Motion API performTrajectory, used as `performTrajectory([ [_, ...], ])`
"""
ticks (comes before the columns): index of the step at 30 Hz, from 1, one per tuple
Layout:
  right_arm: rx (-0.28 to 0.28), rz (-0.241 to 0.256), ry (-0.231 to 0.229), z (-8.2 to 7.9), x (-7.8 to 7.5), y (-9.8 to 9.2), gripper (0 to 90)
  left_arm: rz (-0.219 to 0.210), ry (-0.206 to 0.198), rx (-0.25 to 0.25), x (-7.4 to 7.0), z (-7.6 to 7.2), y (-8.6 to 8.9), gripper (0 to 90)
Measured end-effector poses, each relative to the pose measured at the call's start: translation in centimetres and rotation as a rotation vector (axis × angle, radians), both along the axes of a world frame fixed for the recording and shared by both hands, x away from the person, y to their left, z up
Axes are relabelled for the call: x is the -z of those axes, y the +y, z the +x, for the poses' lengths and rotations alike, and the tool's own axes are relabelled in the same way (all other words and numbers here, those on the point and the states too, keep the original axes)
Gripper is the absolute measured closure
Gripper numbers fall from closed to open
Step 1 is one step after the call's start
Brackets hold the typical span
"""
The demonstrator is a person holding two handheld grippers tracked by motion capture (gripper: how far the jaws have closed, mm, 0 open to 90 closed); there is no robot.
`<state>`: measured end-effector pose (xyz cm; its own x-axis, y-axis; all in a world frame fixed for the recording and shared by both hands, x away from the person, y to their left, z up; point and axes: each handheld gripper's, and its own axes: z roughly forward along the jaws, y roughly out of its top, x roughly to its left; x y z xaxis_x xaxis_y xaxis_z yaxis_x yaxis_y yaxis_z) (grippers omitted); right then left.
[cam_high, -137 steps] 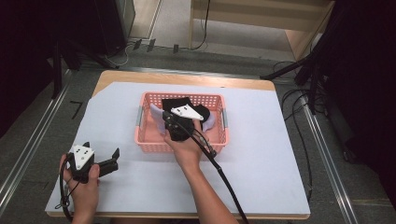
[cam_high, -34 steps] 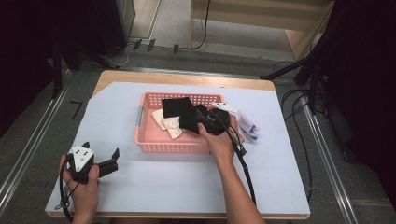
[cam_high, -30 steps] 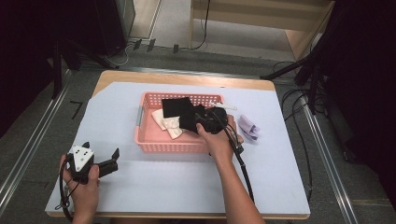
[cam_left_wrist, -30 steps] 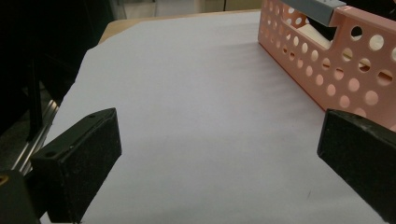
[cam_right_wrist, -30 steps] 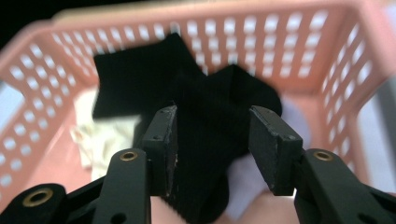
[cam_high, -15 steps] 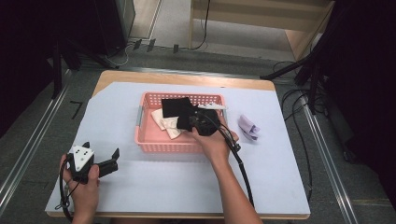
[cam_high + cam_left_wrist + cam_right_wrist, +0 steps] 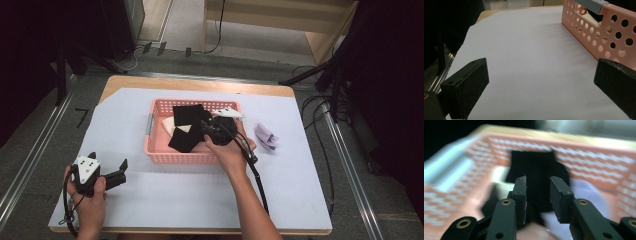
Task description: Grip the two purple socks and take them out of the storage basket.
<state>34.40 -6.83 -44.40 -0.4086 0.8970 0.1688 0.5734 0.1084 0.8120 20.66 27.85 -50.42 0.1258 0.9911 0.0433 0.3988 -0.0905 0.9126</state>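
The black cloths (image 7: 187, 126) lie in the pink basket (image 7: 157, 155) — in the high view the right gripper (image 7: 207, 131) hangs over the basket's right half, its tips just above the near black piece, with cream cloths (image 7: 168, 123) past them to the left. A lilac cloth (image 7: 266, 135) lies on the white sheet (image 7: 200, 190) to this gripper's right, outside the basket. The left gripper (image 7: 120, 170) rests low on the sheet, well apart from the basket's near left corner, its jaws spread.

In the left gripper view the two jaws stand wide apart with bare sheet (image 7: 529, 62) between them; the basket (image 7: 604, 35) rises beyond the right jaw.

In the right gripper view, blurred, the jaws stand narrowly apart with nothing clamped — a black cloth (image 7: 534, 167) lies straight ahead beyond them, inside the basket (image 7: 599, 162).
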Motion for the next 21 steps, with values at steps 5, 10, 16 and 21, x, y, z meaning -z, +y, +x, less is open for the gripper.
performTrajectory([
  [5,0.040,-0.108,0.109,1.0,1.9,-0.3,65.2,0.005,0.005,0.003,0.0,0.0,0.0,0.5],
  [10,0.059,-0.153,0.220,1.4,2.8,0.2,61.4,0.005,0.000,0.002,0.0,0.0,0.0,0.5],
  [16,0.073,-0.217,0.310,1.9,3.1,0.3,74.7,0.006,-0.002,0.003,0.0,0.0,0.0,0.5],
  [21,0.054,-0.185,0.235,1.5,2.9,-0.4,88.7,0.006,-0.005,0.004,0.0,-0.1,0.0,0.5],
])
